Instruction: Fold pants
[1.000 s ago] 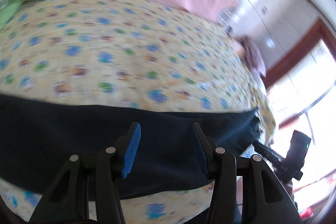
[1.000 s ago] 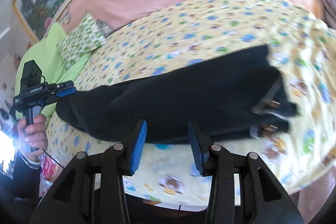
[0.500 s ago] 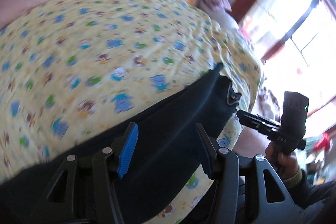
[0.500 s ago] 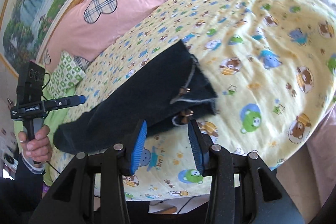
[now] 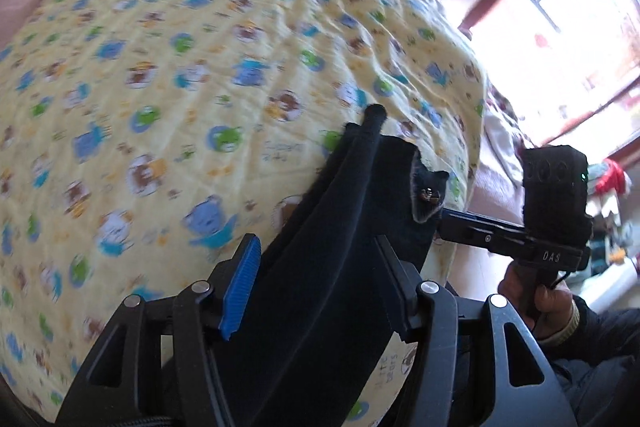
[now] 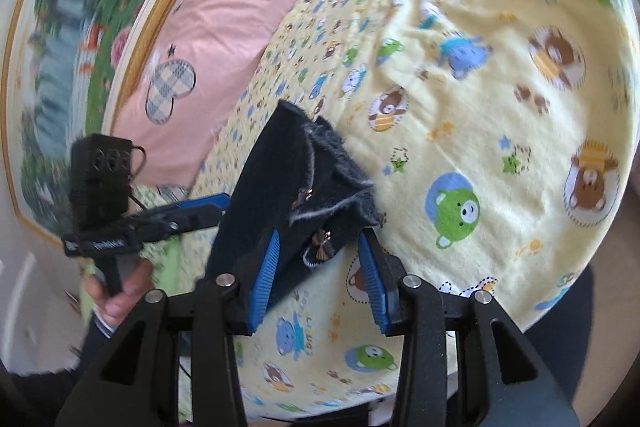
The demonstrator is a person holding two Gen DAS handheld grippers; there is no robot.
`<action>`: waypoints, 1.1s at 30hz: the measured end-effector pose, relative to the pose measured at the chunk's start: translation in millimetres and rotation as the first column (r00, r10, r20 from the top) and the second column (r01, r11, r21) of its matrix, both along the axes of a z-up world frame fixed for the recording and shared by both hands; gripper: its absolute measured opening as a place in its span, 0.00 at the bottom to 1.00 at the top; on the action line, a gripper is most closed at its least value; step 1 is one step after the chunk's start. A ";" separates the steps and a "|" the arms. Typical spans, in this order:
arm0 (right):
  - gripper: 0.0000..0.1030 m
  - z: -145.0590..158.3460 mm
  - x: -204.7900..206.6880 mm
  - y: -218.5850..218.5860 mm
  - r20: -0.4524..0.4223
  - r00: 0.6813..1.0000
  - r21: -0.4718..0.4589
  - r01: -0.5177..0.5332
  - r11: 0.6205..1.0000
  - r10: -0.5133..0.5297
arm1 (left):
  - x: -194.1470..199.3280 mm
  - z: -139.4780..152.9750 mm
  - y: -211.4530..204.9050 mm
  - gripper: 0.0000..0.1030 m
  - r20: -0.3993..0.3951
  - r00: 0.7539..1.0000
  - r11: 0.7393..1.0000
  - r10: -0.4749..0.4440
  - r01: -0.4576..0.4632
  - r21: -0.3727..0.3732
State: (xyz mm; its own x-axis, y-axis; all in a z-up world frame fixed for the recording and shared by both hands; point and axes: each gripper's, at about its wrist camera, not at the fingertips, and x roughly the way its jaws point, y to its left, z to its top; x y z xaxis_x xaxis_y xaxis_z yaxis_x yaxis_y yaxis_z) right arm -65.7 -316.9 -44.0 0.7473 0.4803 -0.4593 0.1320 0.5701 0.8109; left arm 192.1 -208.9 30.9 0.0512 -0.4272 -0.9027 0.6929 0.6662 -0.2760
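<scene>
**Both grippers swing round to the waist end of the pants**

Since a second ago, both views have rolled from a side-on look at the dark navy fabric pants [image 5: 344, 267] to a view along their length, and the left gripper's fingers have spread wider.

Now the pants lie on the bed's yellow cartoon-bear sheet [image 5: 160, 67], a long folded strip running away from the fingers. The left gripper [image 5: 316, 287] has its blue-padded fingers [image 5: 240, 283] opening, standing apart on either side of the strip; the fabric passes between them, but the left pad is clear of it, so nothing is gripped. Beyond its right finger, the right gripper [image 5: 440, 217] reaches the waist corner of the pants.

In the right wrist view, the right gripper [image 6: 320, 275] is partly open, with the waist end of the pants [image 6: 296, 195], its small metal fasteners showing, lying between the fingers. Its left pad [image 6: 264, 279] touches the fabric; the right pad stands clear. Left of those fingers, a hand [image 6: 120, 287] holds the left gripper [image 6: 216, 205] against the pants' edge.
</scene>
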 end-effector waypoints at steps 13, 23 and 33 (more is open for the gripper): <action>0.13 -12.4 7.5 -1.4 0.036 0.997 0.074 0.064 0.995 -0.067 | 46.7 -41.4 -53.7 0.30 -0.176 0.980 0.995 -0.097 0.095 -0.019; 0.11 10.1 7.7 -34.2 0.147 0.985 0.067 0.081 0.994 -0.090 | 52.0 -8.3 -74.6 0.10 -0.097 0.990 0.991 -0.103 0.093 -0.100; 0.11 49.5 11.0 -2.3 0.302 0.951 0.087 -0.094 0.992 0.063 | 22.5 39.2 -27.0 0.10 -0.015 0.996 0.970 -0.086 0.080 -0.231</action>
